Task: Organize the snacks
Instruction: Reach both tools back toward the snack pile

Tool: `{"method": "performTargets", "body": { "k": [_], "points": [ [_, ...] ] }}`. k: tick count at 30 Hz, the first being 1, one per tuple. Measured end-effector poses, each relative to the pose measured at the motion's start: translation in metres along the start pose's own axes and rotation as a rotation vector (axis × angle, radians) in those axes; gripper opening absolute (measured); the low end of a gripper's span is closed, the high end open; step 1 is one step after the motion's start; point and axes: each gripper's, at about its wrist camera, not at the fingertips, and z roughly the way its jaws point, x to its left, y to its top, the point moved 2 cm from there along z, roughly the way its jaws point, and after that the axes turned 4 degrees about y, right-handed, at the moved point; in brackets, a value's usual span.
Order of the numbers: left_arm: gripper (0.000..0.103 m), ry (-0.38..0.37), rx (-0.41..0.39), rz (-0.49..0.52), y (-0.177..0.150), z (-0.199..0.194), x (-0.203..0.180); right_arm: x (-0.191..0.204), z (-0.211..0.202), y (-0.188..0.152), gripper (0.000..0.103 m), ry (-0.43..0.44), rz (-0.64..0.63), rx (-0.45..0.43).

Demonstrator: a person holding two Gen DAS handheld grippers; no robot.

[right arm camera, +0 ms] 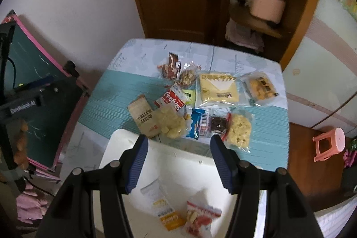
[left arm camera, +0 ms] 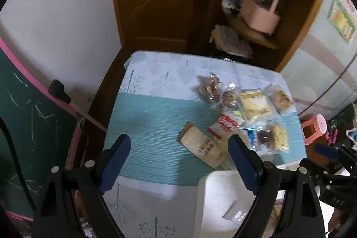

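Snacks wait on a small table as you bring both grippers over it. Nearest you, the white bin (right arm camera: 125,148) already has three packets lying in its bottom. Your right gripper (right arm camera: 179,163) hangs above it, jaws partly apart and holding nothing; your left gripper (left arm camera: 179,162) is spread wide, also empty, with the brown cracker pack (left arm camera: 204,146) just beyond its fingertips at twelve o'clock. Past the bin, the loose pile crowds together: the red Cookies bag (right arm camera: 173,100) overlaps its neighbours, and the puffed-rice packet (right arm camera: 239,128) sits at one o'clock from your right fingers. Farther off lies the yellow square pack (right arm camera: 217,88). Expect trouble if you close on overlapping wrappers (slick film slides), dragging two out or knocking one off the table (right arm camera: 107,90).
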Motion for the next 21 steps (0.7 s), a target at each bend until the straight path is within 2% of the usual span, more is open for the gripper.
{"method": "performTargets", "body": {
  "k": [6, 11, 17, 21],
  "points": [
    [0.088, 0.042, 0.098, -0.002, 0.006, 0.067, 0.008, -0.007, 0.074, 0.020, 0.058, 0.014, -0.010, 0.118],
    [0.088, 0.012, 0.246, -0.016, 0.004, 0.131, 0.000, -0.009, 0.133, 0.028, 0.058, 0.040, -0.010, 0.217],
    [0.088, -0.016, 0.348, -0.051, 0.000, 0.176, -0.013, 0.002, 0.182, 0.027, 0.058, 0.058, -0.073, 0.329],
    [0.088, -0.028, 0.387, -0.083, -0.001, 0.195, -0.019, 0.012, 0.204, 0.020, 0.058, 0.026, -0.144, 0.397]
  ]
}}
